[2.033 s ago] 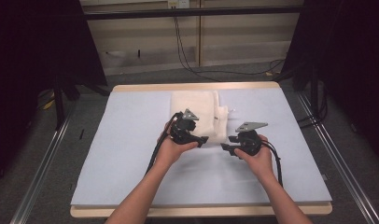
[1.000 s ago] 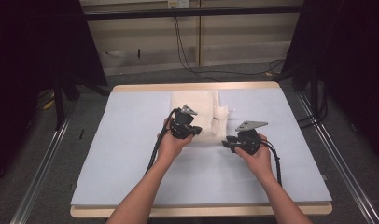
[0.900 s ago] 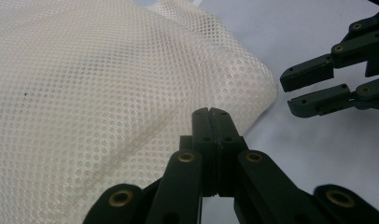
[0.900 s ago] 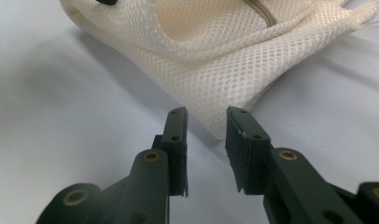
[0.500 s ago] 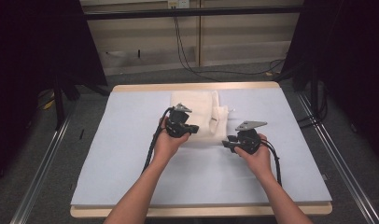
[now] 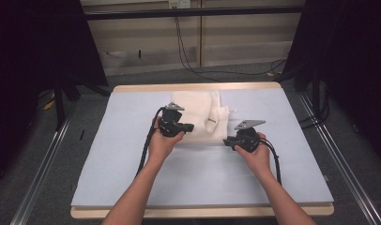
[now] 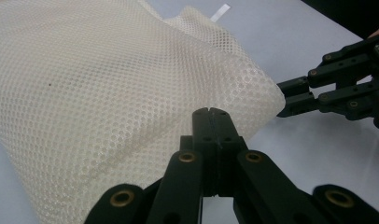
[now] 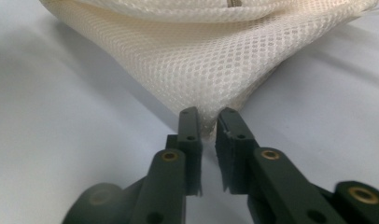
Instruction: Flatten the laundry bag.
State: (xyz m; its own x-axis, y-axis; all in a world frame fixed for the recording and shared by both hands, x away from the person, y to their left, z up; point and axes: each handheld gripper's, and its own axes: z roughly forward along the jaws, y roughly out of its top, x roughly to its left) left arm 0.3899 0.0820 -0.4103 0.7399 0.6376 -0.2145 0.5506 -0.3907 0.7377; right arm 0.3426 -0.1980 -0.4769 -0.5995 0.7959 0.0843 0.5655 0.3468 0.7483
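Left gripper: jaws clenched fully together, tips meeting on the near edge of the white mesh bag. Whether a fold of mesh is pinched between the tips cannot be told; the tips lie against the fabric. In the high view this gripper sits at frame centre-left, over the bag's lower left part.

Right gripper: jaws have just been closing and stand a narrow gap apart, with the pointed lower corner of the mesh bag tucked between the tips. Fabric reaches into the gap; the pads seem to touch it, but a firm squeeze is not confirmed. In the high view this gripper is at centre-right, at the bag's lower right corner, grey three-cornered plate on top.

Mesh bag: lies on the pale blue table cover, upper centre of the high view, folded into several layers. A zip pull shows near its right side and a small white tag sticks out at its far edge, upper middle of the left gripper view. Contents: none can be made out through the mesh.

Surroundings: wooden table edge along the bottom; cables hang down the back wall, upper centre; metal rails flank the table on the floor. Nothing stands between the grippers and the bag.
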